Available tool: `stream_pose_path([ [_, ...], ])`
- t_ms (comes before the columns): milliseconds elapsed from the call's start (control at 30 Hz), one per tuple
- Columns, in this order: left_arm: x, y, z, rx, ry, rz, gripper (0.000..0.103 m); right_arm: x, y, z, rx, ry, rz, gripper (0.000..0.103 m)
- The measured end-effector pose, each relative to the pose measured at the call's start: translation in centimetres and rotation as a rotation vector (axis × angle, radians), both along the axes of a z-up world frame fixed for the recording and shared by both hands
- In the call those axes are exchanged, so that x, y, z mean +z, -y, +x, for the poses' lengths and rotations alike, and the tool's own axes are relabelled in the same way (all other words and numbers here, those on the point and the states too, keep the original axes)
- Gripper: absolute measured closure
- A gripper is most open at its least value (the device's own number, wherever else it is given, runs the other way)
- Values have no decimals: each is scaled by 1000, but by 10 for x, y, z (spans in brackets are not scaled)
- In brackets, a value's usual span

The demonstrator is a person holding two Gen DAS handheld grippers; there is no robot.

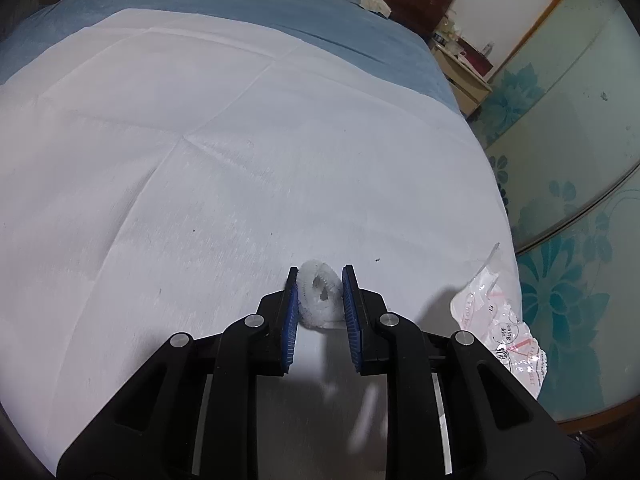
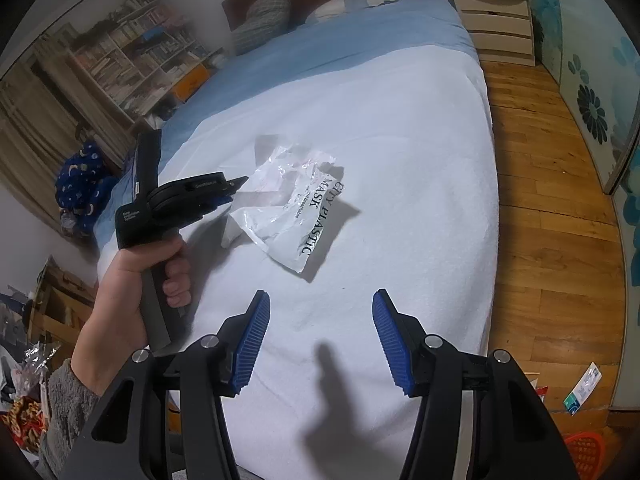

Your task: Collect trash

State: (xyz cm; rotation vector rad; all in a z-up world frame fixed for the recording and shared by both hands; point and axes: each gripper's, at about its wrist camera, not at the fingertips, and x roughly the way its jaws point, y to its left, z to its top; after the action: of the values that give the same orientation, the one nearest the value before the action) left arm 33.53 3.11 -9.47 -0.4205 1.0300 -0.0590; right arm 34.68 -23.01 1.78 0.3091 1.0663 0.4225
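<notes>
1. The left gripper has its blue pads narrowed onto a small white fuzzy ring, which sits between them on the white sheet. Both pads appear to touch its sides, so I judge it gripped.
2. In the left wrist view, a crumpled plastic wrapper lies at about 3 o'clock from the ring, near the bed's edge.
3. The right gripper hangs empty with its jaws moderately wide above the sheet; the wrapper lies at its 12 o'clock, well apart.
4. To do the pick-up well: the ring looks soft, so squeeze only until it stops slipping, and take care not to pinch the sheet under it.
5. Lift straight up and check that the sheet does not rise with the ring.
6. The wrapper looks light and springy; grip it by a folded edge, not the flat middle.
</notes>
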Motion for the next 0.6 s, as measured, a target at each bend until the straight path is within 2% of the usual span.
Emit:
stream_pose_path([
  [200, 1, 2, 1, -1, 6, -13, 84, -1, -3, 15, -5, 14, 2, 48],
  [333, 6, -3, -6, -1, 20, -22, 85, -5, -20, 46, -4, 38, -17, 40],
  [433, 14, -7, -20, -12, 39, -9, 86, -19, -42, 77, 2, 6, -38, 33],
  [467, 17, -7, -26, -15, 47, -3, 86, -27, -51, 86, 9, -13, -50, 37],
  [500, 19, -7, -29, -20, 49, 2, 86, -36, -60, 93, 24, -32, -79, 47],
  [533, 21, -7, -37, -28, 50, 12, 86, -39, -66, 95, 26, -30, -104, 74],
  [600, 21, -7, -51, -35, 46, 24, 86, -38, -68, 91, 26, -24, -78, 78],
])
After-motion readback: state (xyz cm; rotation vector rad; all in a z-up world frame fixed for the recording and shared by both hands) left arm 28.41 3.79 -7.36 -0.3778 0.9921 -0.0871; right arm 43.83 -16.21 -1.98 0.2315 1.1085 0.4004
